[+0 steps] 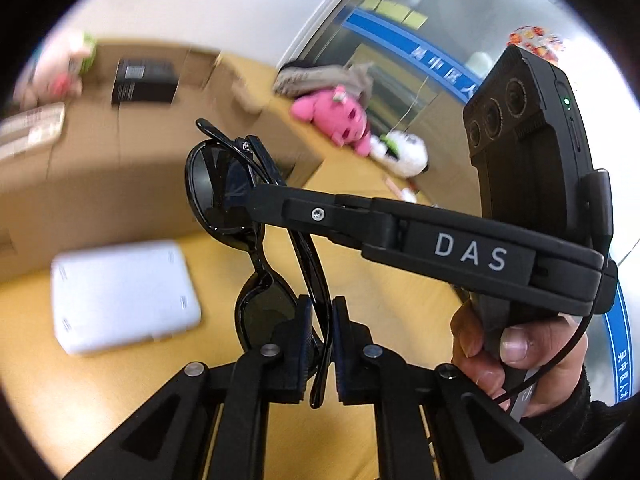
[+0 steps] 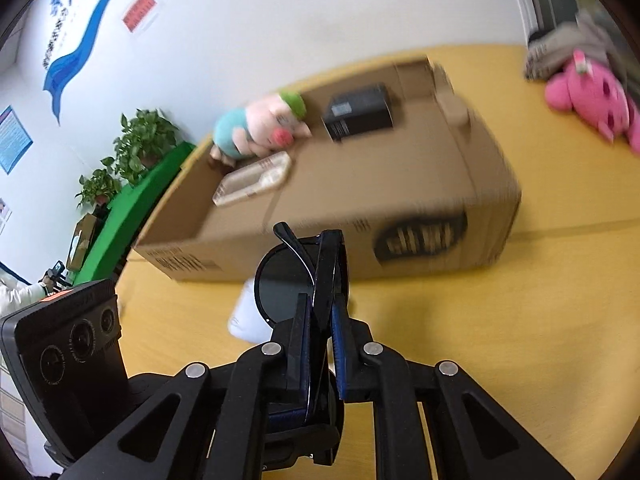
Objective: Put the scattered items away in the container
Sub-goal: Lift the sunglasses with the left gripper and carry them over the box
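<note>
Black sunglasses [image 1: 216, 188] with folded arms hang in the air above the yellow table, gripped at both ends. My left gripper [image 1: 322, 304] is shut on the frame near one lens. My right gripper [image 1: 256, 200] comes in from the right in the left wrist view and pinches the far lens end. In the right wrist view the right gripper [image 2: 322, 298] is shut on the sunglasses [image 2: 280, 284]. Behind them stands the open cardboard box [image 2: 400, 208], also seen as the cardboard box [image 1: 80, 168] in the left wrist view.
The box holds a pig plush [image 2: 256, 128], a black carton [image 2: 360, 114] and a clear plastic tray [image 2: 252, 178]. A white case [image 1: 124, 296] lies on the table [image 1: 380, 280]. A pink plush [image 1: 332, 116] and a white plush [image 1: 400, 152] lie at the table's far side.
</note>
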The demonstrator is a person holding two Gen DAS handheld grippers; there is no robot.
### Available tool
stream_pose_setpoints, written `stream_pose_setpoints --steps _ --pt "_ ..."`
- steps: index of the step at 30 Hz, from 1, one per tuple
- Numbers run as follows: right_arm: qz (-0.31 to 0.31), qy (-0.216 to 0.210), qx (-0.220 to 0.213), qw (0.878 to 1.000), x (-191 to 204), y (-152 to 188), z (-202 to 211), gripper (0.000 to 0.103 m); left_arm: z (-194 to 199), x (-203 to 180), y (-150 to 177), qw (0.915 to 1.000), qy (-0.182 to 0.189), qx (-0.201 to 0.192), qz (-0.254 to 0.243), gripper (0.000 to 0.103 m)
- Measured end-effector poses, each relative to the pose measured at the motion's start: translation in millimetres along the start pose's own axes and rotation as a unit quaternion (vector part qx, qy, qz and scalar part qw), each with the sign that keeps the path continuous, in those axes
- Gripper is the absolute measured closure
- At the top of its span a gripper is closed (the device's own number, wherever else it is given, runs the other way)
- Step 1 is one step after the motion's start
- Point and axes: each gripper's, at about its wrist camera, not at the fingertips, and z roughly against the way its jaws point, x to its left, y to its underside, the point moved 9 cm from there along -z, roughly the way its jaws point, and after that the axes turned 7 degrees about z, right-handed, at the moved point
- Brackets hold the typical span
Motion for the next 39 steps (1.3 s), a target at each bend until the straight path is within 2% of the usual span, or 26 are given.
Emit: stream_pose_setpoints --steps 7,11,19,22,23,31,39 --pt "0.047 0.020 -0.047 0.998 30.4 -77.6 44.2 0.094 43.2 -28.5 -70.8 0.9983 0.017 -0.043 -0.034 0.095" --pt "0.060 0.036 -0.068 0.995 34.0 -127.0 57.3 0.094 60.4 -39.9 -105.7 0.9966 0.015 -0.052 -0.061 0.100" --pt "0.058 0.042 -0.074 0.995 25.7 -198.3 58.1 0.094 66.4 -41.1 -166.8 0.9959 -0.005 -0.056 -0.071 0.100" --pt "0.059 0.048 -0.069 0.995 20.8 -217.7 53.1 0.094 65.1 -38.7 -180.3 0.9966 0.004 -0.054 -0.062 0.100" --pt "0.059 0.051 -0.066 0.995 17.8 -224.8 50.3 0.094 63.4 -35.9 -186.0 0.9969 0.009 -0.053 -0.057 0.102" --pt "0.042 0.069 -0.035 0.996 -19.2 -256.9 15.5 0.094 35.6 -5.5 -220.8 0.9989 0.024 -0.034 -0.022 0.102" --pt "-0.001 0.063 0.018 0.998 -61.3 -234.6 -54.4 0.094 -14.2 47.7 -217.8 0.9997 0.011 0.010 0.022 0.102"
